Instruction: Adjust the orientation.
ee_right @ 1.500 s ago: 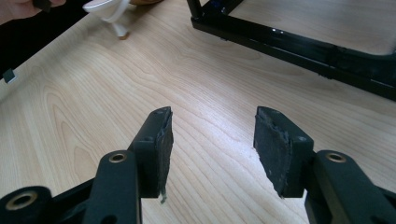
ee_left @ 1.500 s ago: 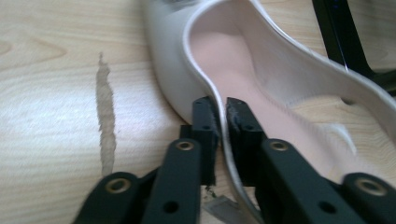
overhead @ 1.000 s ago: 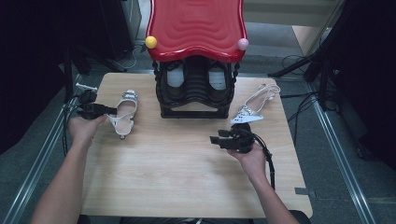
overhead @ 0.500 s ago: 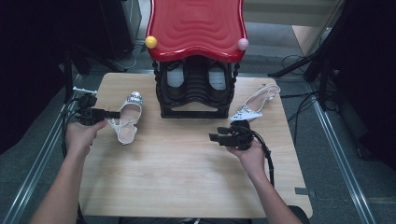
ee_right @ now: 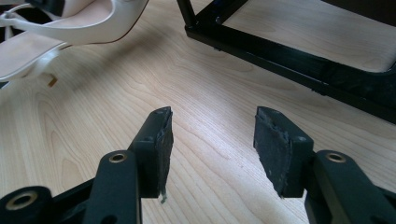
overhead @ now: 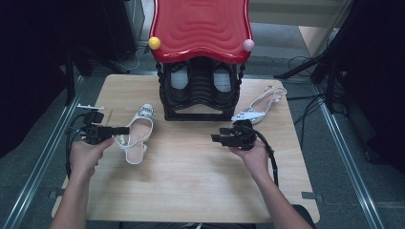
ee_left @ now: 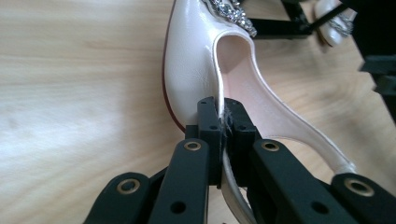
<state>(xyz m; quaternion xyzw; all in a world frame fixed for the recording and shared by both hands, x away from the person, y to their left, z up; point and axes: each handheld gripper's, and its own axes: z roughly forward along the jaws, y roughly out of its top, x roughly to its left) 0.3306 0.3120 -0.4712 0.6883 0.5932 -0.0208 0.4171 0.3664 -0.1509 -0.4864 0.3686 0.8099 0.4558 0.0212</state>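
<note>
The left gripper pinches the white shoe by its side rim; its jewelled toe points toward the black rack (lengthwise away from the person). The right gripper is spread, holding nothing.

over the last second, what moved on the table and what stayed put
The left gripper, shut on the side edge of the glossy white heeled shoe with a jewelled toe, has dragged it slightly toward the person and the table's middle. Nothing was let go. The open right gripper, the second white slingback shoe and the black shoe rack with a red top stayed put.

Wooden table: two shoes, rack
</note>
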